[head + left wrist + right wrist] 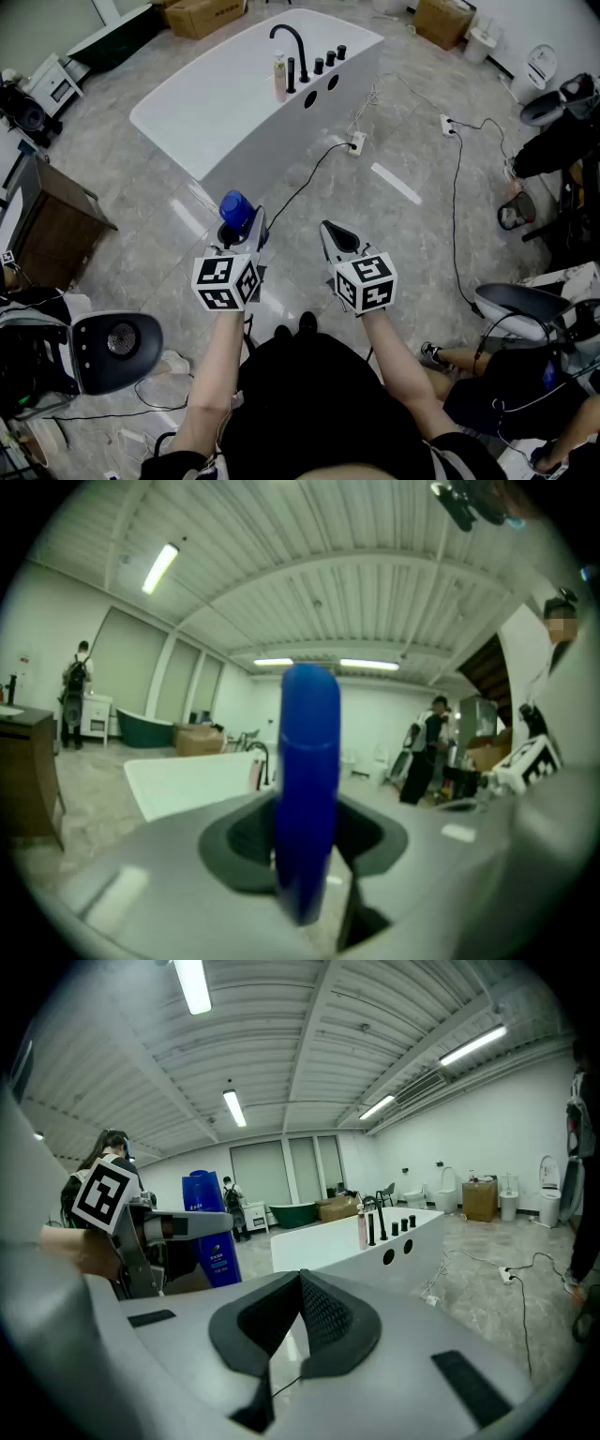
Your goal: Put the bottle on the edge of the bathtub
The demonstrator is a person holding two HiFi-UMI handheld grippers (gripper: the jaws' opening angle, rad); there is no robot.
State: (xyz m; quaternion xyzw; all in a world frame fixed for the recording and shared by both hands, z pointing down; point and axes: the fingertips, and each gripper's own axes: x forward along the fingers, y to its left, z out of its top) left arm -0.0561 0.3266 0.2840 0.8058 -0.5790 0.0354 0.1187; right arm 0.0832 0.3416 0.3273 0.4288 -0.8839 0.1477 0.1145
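Observation:
A blue bottle (234, 208) stands upright between the jaws of my left gripper (242, 230), which is shut on it above the floor. In the left gripper view the bottle (307, 789) fills the middle. The right gripper view shows it (208, 1232) from the side, held by the left gripper (159, 1227). My right gripper (337, 236) hangs beside it, jaws shut with nothing between them (302, 1307). The white bathtub (187, 94) lies ahead, some way beyond both grippers, with a black faucet (291, 47) and a small pink bottle (279, 77) on its near edge.
A power strip (356, 145) and black cables trail over the floor between me and the tub. A brown cabinet (47, 225) stands at the left. Cardboard boxes (202, 14) sit behind the tub. A seated person's legs (469, 361) are at the right.

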